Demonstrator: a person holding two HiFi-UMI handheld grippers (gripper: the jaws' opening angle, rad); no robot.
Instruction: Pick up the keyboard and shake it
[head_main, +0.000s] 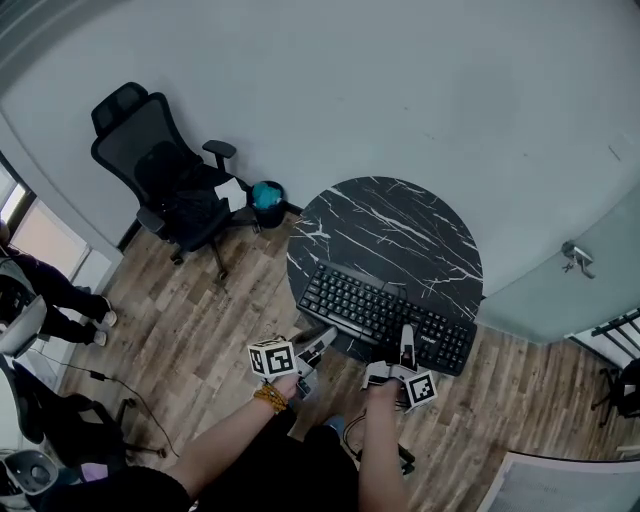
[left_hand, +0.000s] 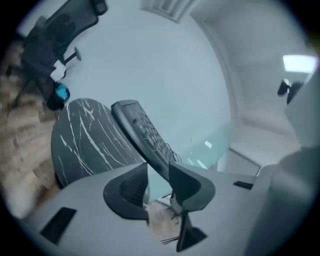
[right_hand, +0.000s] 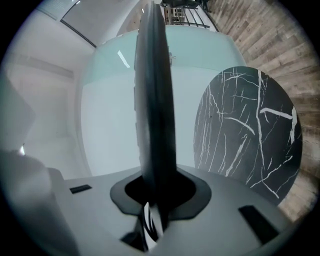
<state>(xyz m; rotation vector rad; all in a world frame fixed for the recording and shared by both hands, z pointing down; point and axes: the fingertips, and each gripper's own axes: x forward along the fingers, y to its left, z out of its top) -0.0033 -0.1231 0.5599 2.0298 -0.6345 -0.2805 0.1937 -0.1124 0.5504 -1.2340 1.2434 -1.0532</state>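
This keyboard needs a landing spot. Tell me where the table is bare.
The marble table is bare across its far half, between the keyboard and the wall. The near edge is crowded: keyboard, left tool and right tool.

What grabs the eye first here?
A black keyboard over the round black marble table, its near edge clamped in the right gripper. The left gripper sits at its near-left corner, jaws apart. A black office chair stands by the wall at far left.
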